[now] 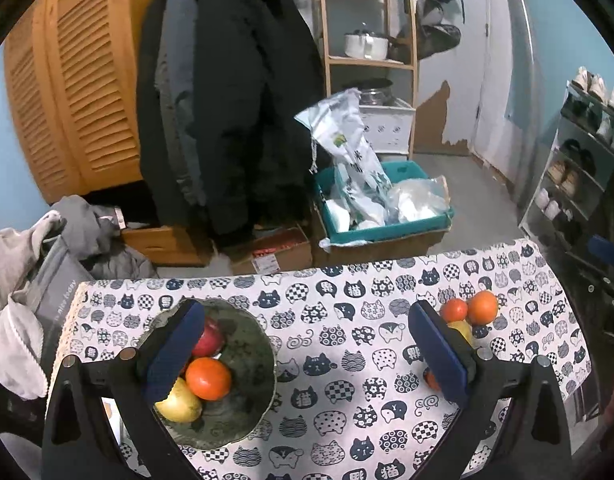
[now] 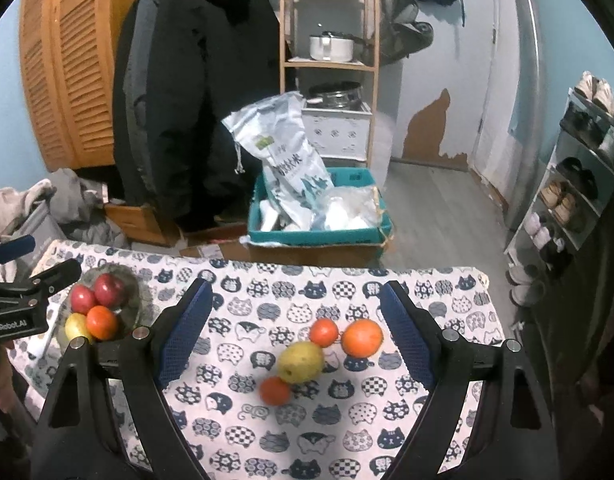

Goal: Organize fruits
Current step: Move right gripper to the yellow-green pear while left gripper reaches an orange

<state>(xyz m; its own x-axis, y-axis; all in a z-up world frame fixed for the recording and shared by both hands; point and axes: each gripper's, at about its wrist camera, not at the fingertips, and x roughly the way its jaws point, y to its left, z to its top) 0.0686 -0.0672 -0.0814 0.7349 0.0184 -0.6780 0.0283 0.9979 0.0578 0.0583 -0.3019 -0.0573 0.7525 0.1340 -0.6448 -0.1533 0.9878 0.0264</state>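
We take the glass bowl [image 2: 103, 296] as landmark; it sits at the left end of the cat-print tablecloth [image 2: 347, 432]. Inside it we count two red apples [image 2: 95, 290], one orange [image 2: 102, 322] and one yellow pear [image 2: 77, 326], all touching. The left gripper [image 1: 307, 344] hangs over the bowl's right side, its jaws spread wide with nothing between the blue pads [image 1: 175, 352]; one pad overlaps the bowl's contents in the left wrist view. Well right of the bowl, four loose fruits lie clustered on the cloth: a small orange [image 2: 275, 391], a yellow pear [image 2: 301, 361] touching it, another small orange [image 2: 324, 332], and a larger orange [image 2: 362, 338] farthest from the bowl. The right gripper [image 2: 299, 332] frames this cluster, fingers wide apart and holding nothing. Whether the pads touch the cloth, we cannot tell.
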